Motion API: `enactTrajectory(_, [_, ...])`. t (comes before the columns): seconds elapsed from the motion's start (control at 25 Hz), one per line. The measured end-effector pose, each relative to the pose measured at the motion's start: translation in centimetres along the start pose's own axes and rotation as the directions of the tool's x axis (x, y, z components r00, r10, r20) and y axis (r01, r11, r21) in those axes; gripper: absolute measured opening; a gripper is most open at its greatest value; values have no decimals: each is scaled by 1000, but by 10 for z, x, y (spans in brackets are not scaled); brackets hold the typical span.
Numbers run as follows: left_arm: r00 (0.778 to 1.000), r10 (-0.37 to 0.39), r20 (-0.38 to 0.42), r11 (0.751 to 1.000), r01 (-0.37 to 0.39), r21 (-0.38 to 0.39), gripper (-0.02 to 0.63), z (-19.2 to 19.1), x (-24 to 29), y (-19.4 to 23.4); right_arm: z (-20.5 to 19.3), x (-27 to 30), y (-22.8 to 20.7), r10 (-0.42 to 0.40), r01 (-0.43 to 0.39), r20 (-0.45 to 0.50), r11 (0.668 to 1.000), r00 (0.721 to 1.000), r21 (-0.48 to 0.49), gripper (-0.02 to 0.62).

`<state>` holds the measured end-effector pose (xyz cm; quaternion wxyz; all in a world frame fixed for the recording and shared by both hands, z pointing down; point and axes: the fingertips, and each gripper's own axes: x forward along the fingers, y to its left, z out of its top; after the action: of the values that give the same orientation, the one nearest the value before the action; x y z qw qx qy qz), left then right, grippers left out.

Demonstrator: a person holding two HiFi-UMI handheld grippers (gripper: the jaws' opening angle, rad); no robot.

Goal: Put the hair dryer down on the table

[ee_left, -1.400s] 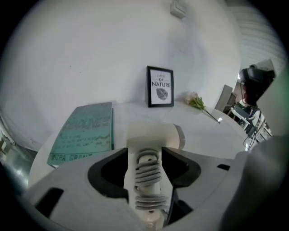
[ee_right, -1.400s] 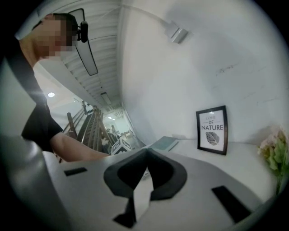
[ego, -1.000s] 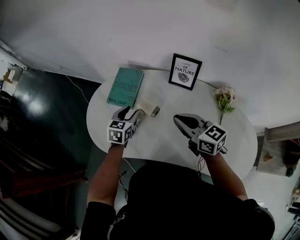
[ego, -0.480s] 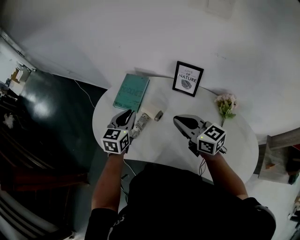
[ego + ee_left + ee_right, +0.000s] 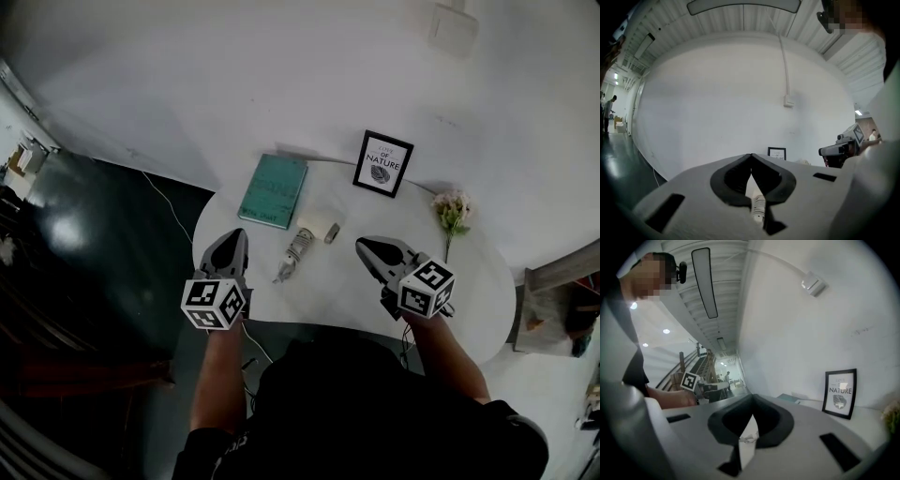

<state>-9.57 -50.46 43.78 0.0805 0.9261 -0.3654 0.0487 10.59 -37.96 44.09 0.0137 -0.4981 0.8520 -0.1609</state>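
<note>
The hair dryer (image 5: 302,246), white with a grey ribbed handle, lies flat on the round white table (image 5: 469,281) between the two grippers. My left gripper (image 5: 234,236) hovers over the table's left edge, a hand's width left of the dryer, shut with nothing in it. In the left gripper view the jaws (image 5: 751,154) meet at their tips, and the hair dryer (image 5: 758,206) shows through the gap below them. My right gripper (image 5: 361,244) rests right of the dryer, also shut and empty, its jaws (image 5: 752,397) closed tip to tip.
A teal book (image 5: 274,190) lies at the table's back left. A framed print (image 5: 382,163) leans on the wall behind, and a flower sprig (image 5: 452,211) lies at the back right. Dark floor (image 5: 94,234) drops away left of the table.
The left gripper has let go of the hair dryer, drawn back leftward to the table's edge and closed its jaws. The dryer stays on the table. The right gripper has barely moved.
</note>
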Motion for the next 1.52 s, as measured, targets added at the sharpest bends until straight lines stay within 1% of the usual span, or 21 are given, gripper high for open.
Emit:
enactTrajectory(0.12, [1000, -2, 7, 1000, 2, -15, 8, -9, -27, 23, -4, 10, 27, -33, 33, -4, 999, 999, -17, 5])
enactTrajectory(0.2, [1000, -17, 10, 1000, 17, -14, 6, -15, -45, 35, -5, 15, 46, -63, 63, 6, 998, 998, -22, 5])
enactTrajectory(0.28, [999, -49, 18, 999, 49, -9, 6, -16, -57, 44, -5, 17, 63, -91, 91, 16, 996, 996, -24, 5])
enactTrajectory(0.36, [996, -91, 26, 996, 91, -7, 6, -16, -63, 47, -9, 15, 75, -120, 120, 4, 992, 993, -32, 5])
enactTrajectory(0.52, [985, -166, 46, 986, 166, -4, 6, -18, -66, 37, -16, -5, 86, -185, 184, -13, 981, 983, -57, 5])
enactTrajectory(0.6, [978, -200, 62, 980, 200, 3, 6, -14, -67, 26, -13, -17, 83, -217, 216, 0, 975, 976, -58, 5])
enactTrajectory(0.68, [973, -217, 77, 976, 215, 28, 6, -6, -66, 14, -7, -25, 79, -236, 237, 22, 970, 972, -57, 5])
enactTrajectory(0.84, [975, -202, 96, 976, 193, 98, 6, 10, -65, -2, 8, -33, 74, -225, 230, 63, 968, 972, -101, 5])
enactTrajectory(1.0, [977, -149, 151, 984, 132, 118, 8, 31, -63, -7, 26, -41, 67, -180, 193, 110, 974, 978, -118, 5])
enactTrajectory(1.16, [974, -131, 183, 983, 104, 148, 9, 50, -58, -21, 48, -57, 54, -139, 162, 167, 978, 976, -130, 5])
enactTrajectory(1.28, [982, -94, 166, 987, 70, 144, 9, 52, -59, -26, 58, -64, 46, -128, 154, 189, 980, 974, -129, 5])
enactTrajectory(1.4, [994, -33, 102, 992, 20, 124, 9, 45, -63, -26, 72, -68, 48, -112, 148, 223, 977, 969, -153, 3])
enactTrajectory(1.52, [996, -20, 83, 996, 13, 83, 9, 45, -67, -29, 80, -78, 50, -105, 150, 245, 973, 964, -174, 3])
